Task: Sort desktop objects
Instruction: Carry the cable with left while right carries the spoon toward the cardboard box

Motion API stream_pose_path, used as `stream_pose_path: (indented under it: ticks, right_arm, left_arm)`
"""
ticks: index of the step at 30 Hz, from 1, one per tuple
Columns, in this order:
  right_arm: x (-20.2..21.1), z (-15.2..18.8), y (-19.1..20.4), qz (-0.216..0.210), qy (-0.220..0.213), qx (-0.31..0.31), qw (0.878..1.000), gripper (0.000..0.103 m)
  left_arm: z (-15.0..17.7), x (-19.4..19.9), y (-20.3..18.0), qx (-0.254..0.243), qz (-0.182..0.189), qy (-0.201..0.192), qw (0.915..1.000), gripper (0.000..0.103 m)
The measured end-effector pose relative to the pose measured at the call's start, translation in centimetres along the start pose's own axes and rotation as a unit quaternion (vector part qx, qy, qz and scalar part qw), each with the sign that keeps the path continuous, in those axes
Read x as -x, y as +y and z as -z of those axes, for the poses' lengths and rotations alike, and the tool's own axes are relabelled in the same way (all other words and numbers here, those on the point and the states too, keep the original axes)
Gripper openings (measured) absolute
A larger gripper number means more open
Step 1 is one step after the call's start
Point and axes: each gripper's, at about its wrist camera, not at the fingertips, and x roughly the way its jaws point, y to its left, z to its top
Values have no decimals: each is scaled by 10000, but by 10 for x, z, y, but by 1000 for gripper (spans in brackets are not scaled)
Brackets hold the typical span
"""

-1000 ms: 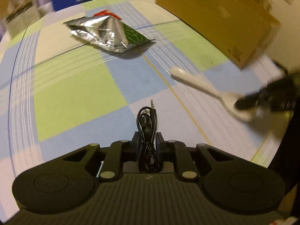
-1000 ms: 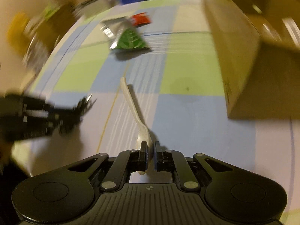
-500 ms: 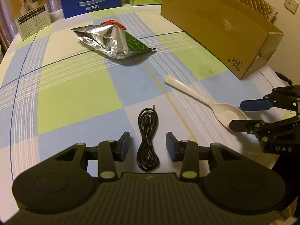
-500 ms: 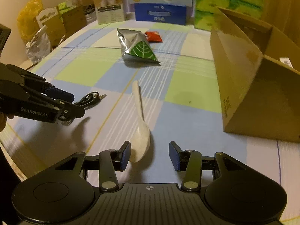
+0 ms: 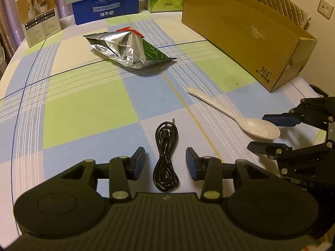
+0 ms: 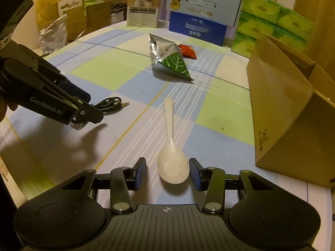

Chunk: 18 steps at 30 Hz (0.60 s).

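A: Left side first. What's the left gripper [image 5: 165, 161] doing?

B: Fingers spread wide, low over the tabletop [image 5: 88, 108]. The coiled black cable [image 5: 166, 156] lies flat between them, touching neither pad. Its plug points to 12 o'clock.

A: From the right wrist view?

B: Left gripper [image 6: 83, 106] enters at 9 o'clock, cable [image 6: 108, 104] poking out just past its tip toward 3 o'clock.

A: Centre of the cloth?

B: Crumpled foil bag [image 5: 127, 49], silver with a green leaf print, at 12 o'clock from the cable, well apart from it. A small red packet [image 6: 188, 51] sits just behind the bag; whether they touch, cannot tell.

A: The spoon?

B: White spoon [image 6: 172, 152] flat on the tabletop, bowl up, handle running to 12 o'clock. The bowl sits between the fingers of the right gripper [image 6: 167, 172]. Fingers spread; the right pad is just beside the bowl's rim, contact unclear. The left pad stands off.

A: Left wrist view agrees?

B: Yes. Spoon [image 5: 234, 115] lies at 2 o'clock from the cable, bowl end between the two blue-tipped fingers of the right gripper [image 5: 263, 132].

A: Right edge?

B: Open cardboard box [image 6: 293, 113] at 3 o'clock, near the spoon, not touching. Cartons and green tissue packs [image 6: 272, 25] line the far edge at 12 to 1 o'clock.
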Motion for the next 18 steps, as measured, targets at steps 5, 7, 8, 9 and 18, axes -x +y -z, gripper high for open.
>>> stream_pose_path:
  ticks: [5, 7, 8, 9, 18]
  right_arm:
    - [1, 0, -4, -17, -59, -98, 9999, 42]
    - [1, 0, -6, -67, -72, -203, 9997, 40]
    - [2, 1, -7, -98, -77, -236, 9996, 37]
    - [2, 0, -7, -110, -86, -252, 9996, 35]
    - [3, 1, -9, -172, -163, -387, 9990, 29]
  left_arm:
    - [1, -1, -1, -2, 40, -72, 10000, 37]
    - [1, -1, -2, -17, 56, -86, 9999, 37]
    - [2, -1, -3, -37, 49, -96, 9999, 37]
    - [2, -2, -4, -51, 47, -101, 9999, 37]
    - [4, -7, -6, -90, 0, -170, 9998, 36]
